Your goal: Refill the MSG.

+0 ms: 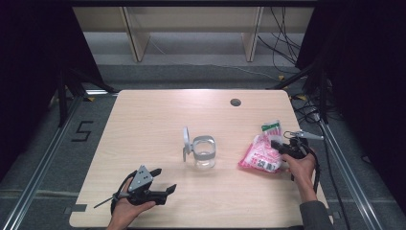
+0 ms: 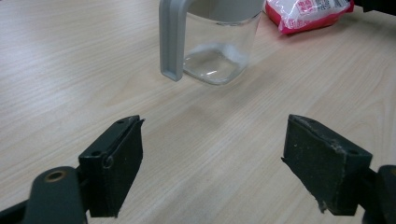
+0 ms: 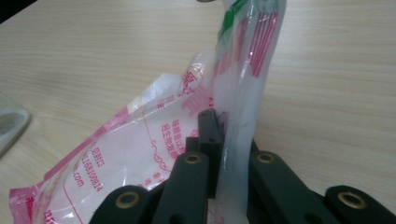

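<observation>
Right gripper [image 3: 224, 154] is pinching the pink bag [image 1: 261, 155] by its edge at the table's right side, left gripper [image 1: 163, 180] waiting wide open and empty; next is probably lifting toward the glass jar [image 1: 205, 152].

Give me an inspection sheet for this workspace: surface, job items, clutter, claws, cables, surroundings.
Surface: light wood table, with a round grommet hole near the far edge.
Job's things: pink-and-white plastic bag at the right side, its clear edge pinched upright; clear glass jar at the centre, its grey lid hinged open.
Clutter: nothing seen.
Claws: right claw shut on the bag's edge; left claw open above bare table, facing the jar.
Cables: black cable trailing from the right claw; loose cables on the floor beyond the table.
Surroundings: metal frame rails, wooden shelf legs, dark curtains.
</observation>
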Available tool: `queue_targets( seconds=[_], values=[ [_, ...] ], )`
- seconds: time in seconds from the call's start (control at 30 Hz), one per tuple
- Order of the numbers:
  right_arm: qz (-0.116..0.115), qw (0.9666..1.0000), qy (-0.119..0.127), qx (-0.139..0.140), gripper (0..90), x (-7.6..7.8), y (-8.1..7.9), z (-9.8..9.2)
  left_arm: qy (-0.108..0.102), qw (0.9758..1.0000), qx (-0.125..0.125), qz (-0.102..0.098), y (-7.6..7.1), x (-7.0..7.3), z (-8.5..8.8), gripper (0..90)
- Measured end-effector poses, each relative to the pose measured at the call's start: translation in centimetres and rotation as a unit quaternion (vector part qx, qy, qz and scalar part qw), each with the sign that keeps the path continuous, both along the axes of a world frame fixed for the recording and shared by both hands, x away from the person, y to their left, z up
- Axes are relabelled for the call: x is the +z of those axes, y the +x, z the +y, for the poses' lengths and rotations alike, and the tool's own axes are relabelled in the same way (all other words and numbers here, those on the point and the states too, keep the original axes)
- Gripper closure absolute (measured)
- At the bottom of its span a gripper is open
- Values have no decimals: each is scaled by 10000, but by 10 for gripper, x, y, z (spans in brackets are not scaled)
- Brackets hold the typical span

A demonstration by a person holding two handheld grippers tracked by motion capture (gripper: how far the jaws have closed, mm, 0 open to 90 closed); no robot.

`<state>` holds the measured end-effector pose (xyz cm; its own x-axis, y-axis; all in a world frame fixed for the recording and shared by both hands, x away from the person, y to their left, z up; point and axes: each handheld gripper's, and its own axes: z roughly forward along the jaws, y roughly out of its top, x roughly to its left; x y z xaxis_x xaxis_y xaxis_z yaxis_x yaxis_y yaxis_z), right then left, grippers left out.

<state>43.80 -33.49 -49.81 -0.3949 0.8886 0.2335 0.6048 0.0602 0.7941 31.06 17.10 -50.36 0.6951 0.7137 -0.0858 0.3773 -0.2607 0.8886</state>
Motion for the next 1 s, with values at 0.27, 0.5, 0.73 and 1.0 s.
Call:
queue_targets(
  seconds=[0.27,0.5,0.73,1.0],
  values=[
    [-255,9994,-18,240,896,8,-19,4,-54,10000,15,-37,-1,2,2,191],
    [-183,9993,52,315,897,9,-28,6,-90,10000,24,-32,-1,2,0,191],
    [-137,9987,246,416,884,3,-30,8,-46,10000,27,-46,-1,3,1,193],
    [222,9983,430,323,789,-1,-24,10,-83,10000,6,-46,-1,2,0,193]
  ],
)
